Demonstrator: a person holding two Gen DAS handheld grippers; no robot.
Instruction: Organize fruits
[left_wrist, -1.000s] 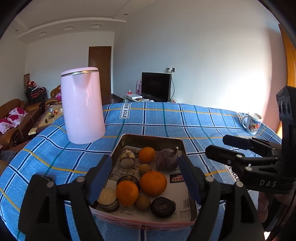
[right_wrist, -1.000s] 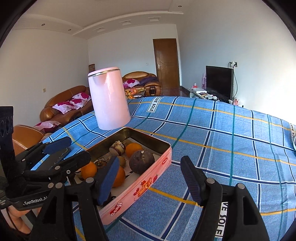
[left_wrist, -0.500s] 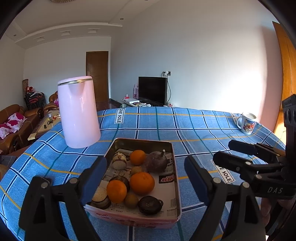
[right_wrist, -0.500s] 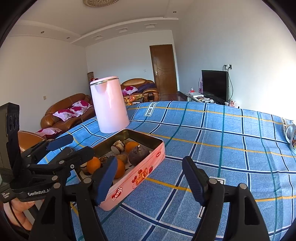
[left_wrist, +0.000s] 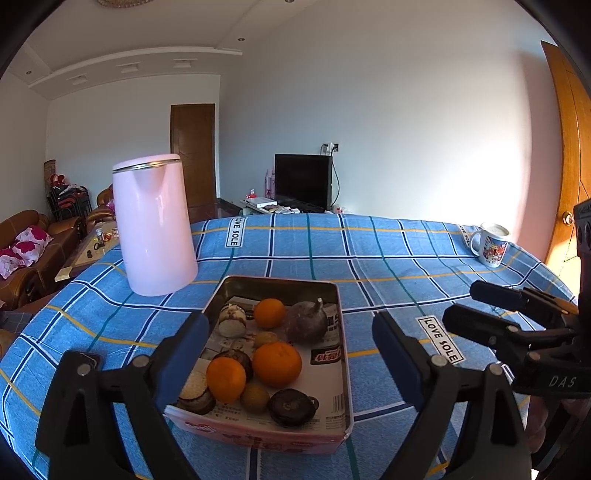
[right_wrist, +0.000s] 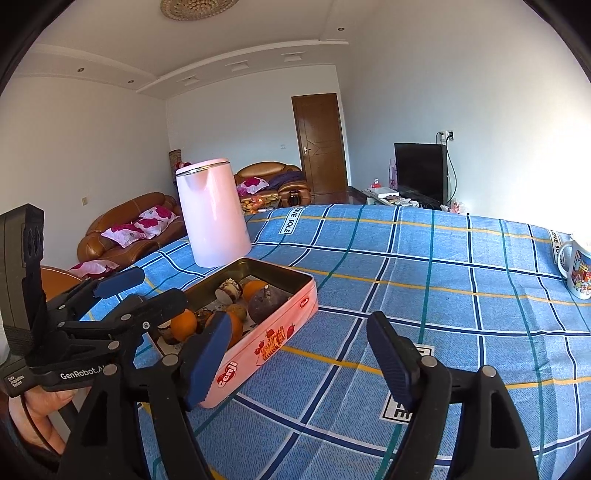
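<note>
Both claws have drawn back and up from the pink tin (left_wrist: 258, 435); left gripper (left_wrist: 291, 354) and right gripper (right_wrist: 295, 354) gape wide, holding nothing; oranges (left_wrist: 277, 363) and dark fruit remain inside, unsorted; beyond stands the pink kettle (left_wrist: 155, 229)

"LOVE SOLE" tablecloth (left_wrist: 439, 338); perhaps "Genji" tin (right_wrist: 258, 349).
</note>
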